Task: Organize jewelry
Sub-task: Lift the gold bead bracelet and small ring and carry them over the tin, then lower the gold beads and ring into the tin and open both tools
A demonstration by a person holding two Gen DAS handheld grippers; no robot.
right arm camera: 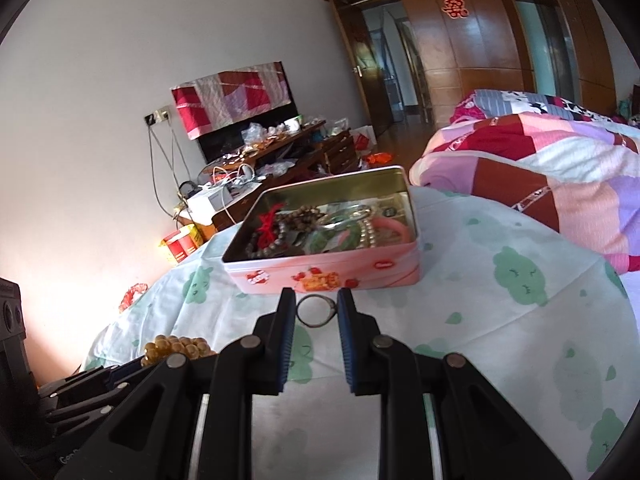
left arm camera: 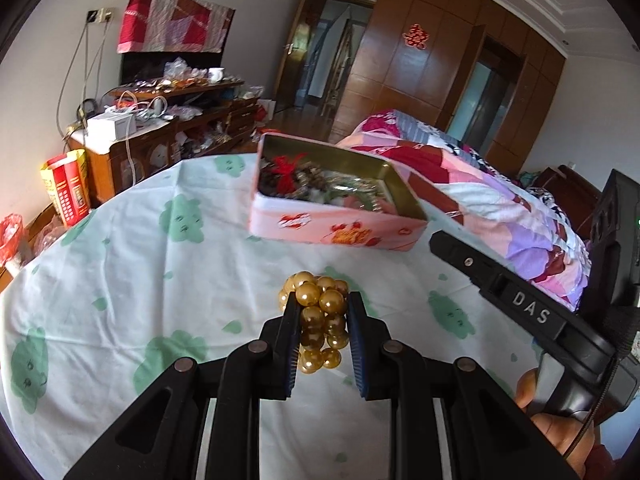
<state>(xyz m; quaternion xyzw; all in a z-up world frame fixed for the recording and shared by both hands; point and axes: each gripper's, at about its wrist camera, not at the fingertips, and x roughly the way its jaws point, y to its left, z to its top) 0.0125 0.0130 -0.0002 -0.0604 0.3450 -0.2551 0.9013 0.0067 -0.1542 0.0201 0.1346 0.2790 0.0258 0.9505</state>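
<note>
My left gripper (left arm camera: 321, 300) is clamping a bunch of golden beads (left arm camera: 320, 320), the blue pads (left arm camera: 291, 344) pressing in on both sides, so the jaws are standing narrow with the strand bunched between them. Some beads are bulging out past the fingertips, and more are hanging down between the fingers toward my camera. The bundle is sitting above the white tablecloth (left arm camera: 168, 280) with its green cloud prints; I cannot tell whether the lowest beads are touching the cloth.

My right gripper (right arm camera: 317, 304) is framing a thin metal ring (right arm camera: 315, 311) between its fingertips. The ring's right edge is looking as if it meets the right pad (right arm camera: 347, 336), while a sliver of gap is showing on the left, so I cannot tell whether I am gripping it or only bracketing it. The jaws are standing at a moderate width, about as wide as the ring itself.

Just beyond the ring, the pink tin box (right arm camera: 324, 276) is resting open on the cloth, straight ahead of my right fingertips. Inside it, brown bead strands, a red tassel, silvery and green bangles and a pink bangle are lying jumbled together. From the left view the same box is sitting farther off, ahead of the beads.

At the right edge of the left view, my right tool body is showing, with a hand (left arm camera: 560, 424) on its handle. A patchwork quilt (right arm camera: 540, 176) is lying heaped beyond the table, to the right.
</note>
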